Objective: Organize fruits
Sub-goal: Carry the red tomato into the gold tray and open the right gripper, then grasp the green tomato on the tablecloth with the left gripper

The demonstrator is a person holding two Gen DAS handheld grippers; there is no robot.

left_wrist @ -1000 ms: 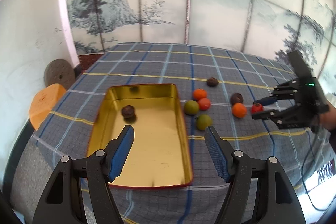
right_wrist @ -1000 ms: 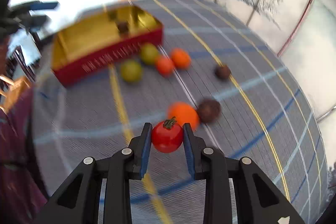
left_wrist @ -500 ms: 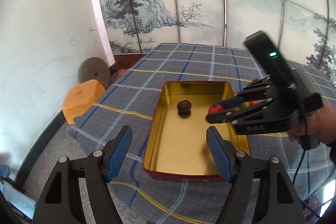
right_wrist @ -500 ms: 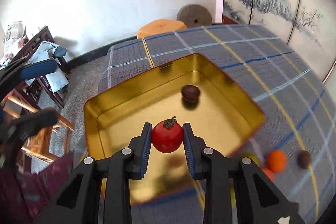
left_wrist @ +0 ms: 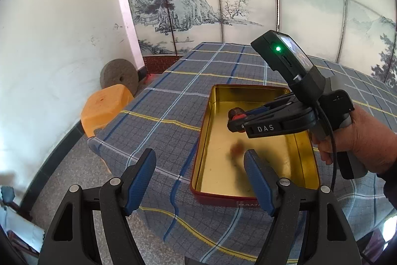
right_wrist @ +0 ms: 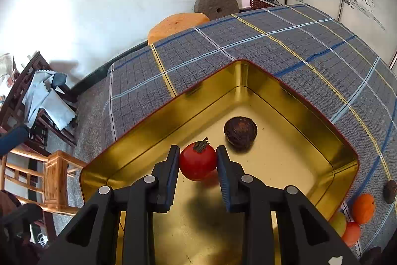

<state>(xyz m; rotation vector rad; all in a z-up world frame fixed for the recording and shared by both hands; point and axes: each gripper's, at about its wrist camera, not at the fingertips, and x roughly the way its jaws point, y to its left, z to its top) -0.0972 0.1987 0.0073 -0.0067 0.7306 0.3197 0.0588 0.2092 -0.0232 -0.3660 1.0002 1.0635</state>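
Note:
A gold tin tray [right_wrist: 292,101] [left_wrist: 206,126] with a red outer wall lies on the checked tablecloth. My right gripper [right_wrist: 198,160] is shut on a red tomato [right_wrist: 197,162] and hangs low over the tray floor. A dark brown fruit [right_wrist: 240,132] [left_wrist: 234,112] lies in the tray just beyond the tomato. In the left wrist view the right gripper [left_wrist: 235,122] reaches into the tray from the right, held by a person's hand [left_wrist: 357,138]. My left gripper [left_wrist: 199,178] stands open and empty near the tray's near-left corner.
Outside the tray at the lower right lie an orange fruit [right_wrist: 363,208], a red-orange one [right_wrist: 351,232], a green one [right_wrist: 338,224] and a dark one [right_wrist: 389,190]. An orange stool [left_wrist: 106,108] and a stone wheel [left_wrist: 119,75] stand beyond the table's left edge; wooden chairs [right_wrist: 37,158] stand nearby.
My right gripper carried the tomato from the loose fruits over into the tray and sank close to its floor. The left gripper swung left and its jaws widened slightly.

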